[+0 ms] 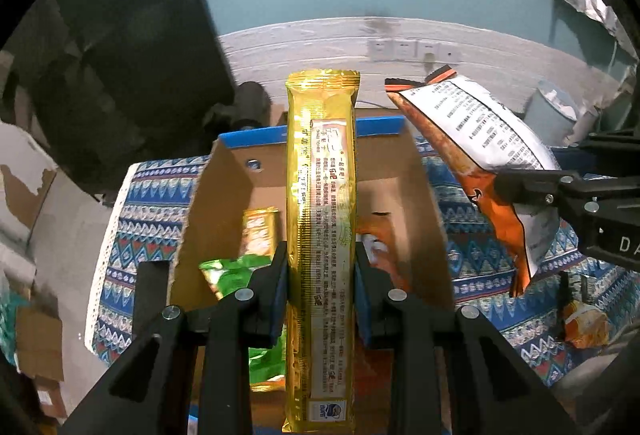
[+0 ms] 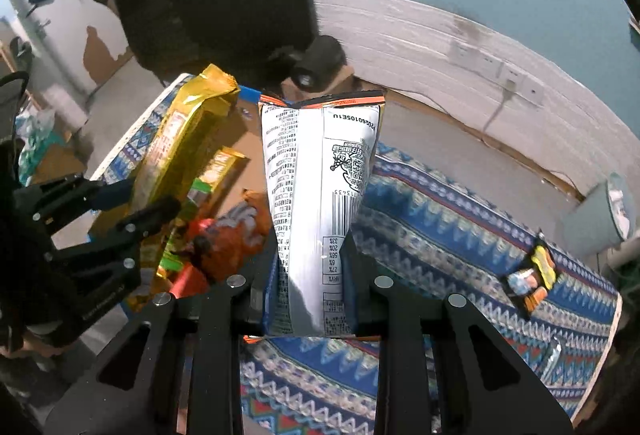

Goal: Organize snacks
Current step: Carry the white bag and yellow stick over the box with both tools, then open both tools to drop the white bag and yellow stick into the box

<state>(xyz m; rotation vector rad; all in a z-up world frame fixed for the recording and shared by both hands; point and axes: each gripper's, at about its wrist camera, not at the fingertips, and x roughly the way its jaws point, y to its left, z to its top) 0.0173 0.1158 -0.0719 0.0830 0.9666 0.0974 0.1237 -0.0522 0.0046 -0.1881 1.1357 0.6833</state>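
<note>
Teal wall and white baseboard behind a patterned blue cloth (image 2: 440, 219) carrying an open cardboard box (image 1: 224, 195). Left gripper (image 1: 320, 287) clamped on a long gold snack pack (image 1: 322, 195) above the box; right gripper (image 2: 310, 275) clamped on an orange-and-white chip bag (image 2: 320, 175) over the box's right edge. Small snack packet (image 2: 532, 277) near the cloth's right edge.

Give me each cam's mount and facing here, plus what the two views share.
Left wrist: on the left gripper, looking down along its fingers over the cardboard box; it clamps a gold packet.
Right wrist: on the right gripper, angled down at the patterned cloth; it clamps a white-and-orange bag.
Shared: both packets, the box, the cloth, each other's gripper. No hand identifiable.
</note>
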